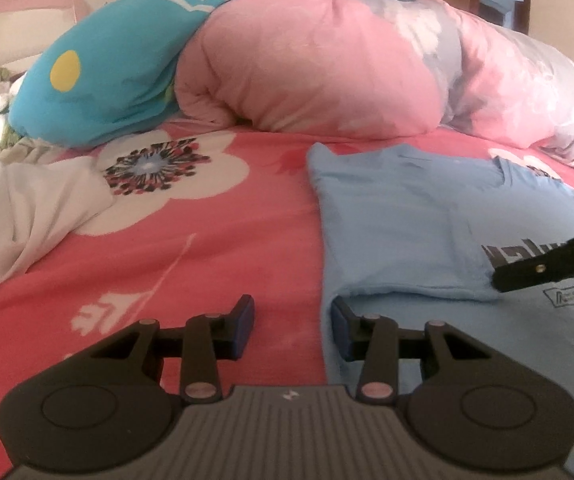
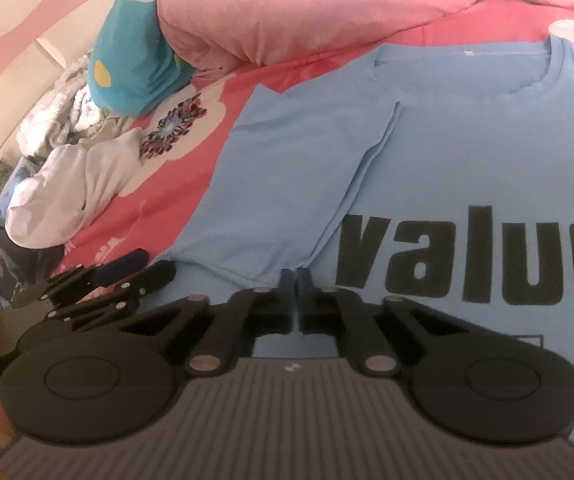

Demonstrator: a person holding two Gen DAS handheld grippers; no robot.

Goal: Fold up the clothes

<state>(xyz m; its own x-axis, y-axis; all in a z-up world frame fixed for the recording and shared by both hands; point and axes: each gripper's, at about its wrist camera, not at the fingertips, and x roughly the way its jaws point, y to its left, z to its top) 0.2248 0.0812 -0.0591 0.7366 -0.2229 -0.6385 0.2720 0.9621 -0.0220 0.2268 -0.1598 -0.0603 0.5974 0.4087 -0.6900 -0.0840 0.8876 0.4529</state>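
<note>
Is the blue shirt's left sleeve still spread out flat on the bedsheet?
No: in the right wrist view the sleeve of the light blue T-shirt lies folded inward over the shirt body, its edge beside the "value" print.

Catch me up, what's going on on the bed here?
A person with a handheld tool in each hand is folding a light blue T-shirt spread on the pink floral bedsheet. One sleeve side is already folded in over the body. The right tool is shut at the lower corner of that folded flap; whether it pinches fabric is unclear. The left tool hangs open over the shirt's edge, holding nothing. A white garment waits nearby.
</note>
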